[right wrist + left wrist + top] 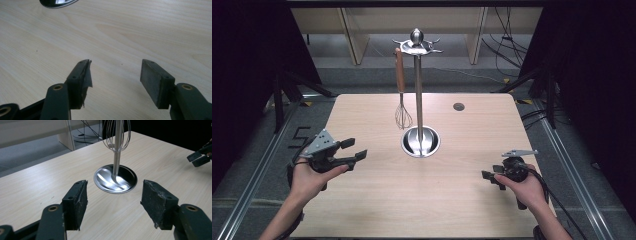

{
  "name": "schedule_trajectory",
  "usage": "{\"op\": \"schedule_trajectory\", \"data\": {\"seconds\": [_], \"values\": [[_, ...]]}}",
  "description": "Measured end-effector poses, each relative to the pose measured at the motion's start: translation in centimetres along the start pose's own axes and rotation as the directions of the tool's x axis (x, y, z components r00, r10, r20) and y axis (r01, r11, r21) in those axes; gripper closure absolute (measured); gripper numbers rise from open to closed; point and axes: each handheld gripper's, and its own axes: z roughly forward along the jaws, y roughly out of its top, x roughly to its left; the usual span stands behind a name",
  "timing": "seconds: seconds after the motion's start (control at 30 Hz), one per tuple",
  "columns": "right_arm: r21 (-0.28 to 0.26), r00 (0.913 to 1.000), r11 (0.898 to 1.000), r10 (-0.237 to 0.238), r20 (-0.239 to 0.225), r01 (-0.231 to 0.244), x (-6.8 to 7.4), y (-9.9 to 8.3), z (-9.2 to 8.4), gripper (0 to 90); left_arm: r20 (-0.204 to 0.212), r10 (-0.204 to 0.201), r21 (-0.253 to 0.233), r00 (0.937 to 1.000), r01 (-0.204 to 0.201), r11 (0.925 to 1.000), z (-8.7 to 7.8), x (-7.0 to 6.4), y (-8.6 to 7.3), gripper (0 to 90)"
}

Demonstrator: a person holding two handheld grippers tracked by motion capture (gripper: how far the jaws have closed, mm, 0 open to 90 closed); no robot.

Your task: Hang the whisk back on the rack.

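Observation:
A steel utensil stand (419,95) with a round base (420,141) rises from the middle of the wooden table (422,200). A whisk (401,90) with a wooden handle hangs from a hook at its top, left of the pole; its wires (117,135) hang beside the pole above the base (115,179) in the left gripper view. My left gripper (353,148) is open at the table's left, pointing toward the stand, with nothing between its fingers (76,202). My right gripper (490,177) is open near the right front, over bare wood, fingers (155,80) apart.
A small dark round cap (458,106) is set into the table at the back right. Black curtains, stand legs and cables flank the table. Shelving legs stand on the floor behind. The right gripper (200,157) shows far off in the left gripper view.

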Motion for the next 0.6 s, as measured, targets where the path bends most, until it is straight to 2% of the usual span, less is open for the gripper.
{"op": "schedule_trajectory", "data": {"seconds": [0.03, 0.07, 0.1, 0.2, 0.23, 0.43, 0.47, 0.57, 0.6], "values": [[0.002, 1.0, 1.0, -0.001, 0.005, 0.001, 0.0, 0.0, 0.0, 41.8, -0.005, 0.0, 0.002, 1.0, 0.0, 1.0, 0.0, 0.0, -0.2, 36.8], [-0.008, 0.9996, 1.0, -0.028, 0.007, 0.028, -0.2, -0.1, 0.1, 41.8, -0.001, 0.002, 0.006, 1.0, -0.002, 1.0, 0.0, 0.0, -0.5, 36.6], [-0.009, 0.9994, 0.999, -0.032, 0.008, 0.032, -0.2, -0.1, 0.1, 41.8, -0.008, 0.002, 0.01, 1.0, -0.002, 0.9999, 0.0, 0.0, -0.7, 36.6], [-0.005, 0.9996, 1.0, -0.027, 0.009, 0.027, -0.2, -0.1, 0.1, 41.8, -0.012, 0.0, 0.023, 0.9999, 0.001, 0.9997, 0.1, 0.0, -1.4, 36.5], [-0.001, 1.0, 1.0, -0.002, 0.0, 0.002, 0.0, 0.0, 0.0, 41.8, -0.006, -0.001, 0.024, 1.0, 0.001, 0.9997, 0.2, 0.1, -1.7, 36.4], [0.001, 1.0, 1.0, 0.007, -0.007, -0.007, 0.0, 0.0, 0.0, 41.8, -0.021, -0.016, 0.045, 0.9997, 0.017, 0.9988, 0.3, 0.3, -3.0, 36.0], [-0.006, 0.9998, 1.0, -0.02, 0.004, 0.02, -0.1, -0.1, 0.1, 41.8, -0.018, -0.013, 0.048, 0.9998, 0.013, 0.9988, 0.4, 0.5, -3.2, 35.9], [-0.006, 0.9997, 1.0, -0.023, 0.005, 0.023, -0.2, -0.1, 0.1, 41.8, -0.026, -0.018, 0.054, 0.9995, 0.02, 0.9983, 0.4, 0.6, -3.7, 35.8], [0.005, 1.0, 1.0, 0.006, -0.006, -0.006, 0.0, 0.0, 0.0, 41.8, -0.032, -0.035, 0.056, 0.9989, 0.037, 0.9978, 0.4, 0.5, -3.8, 35.7]]}}
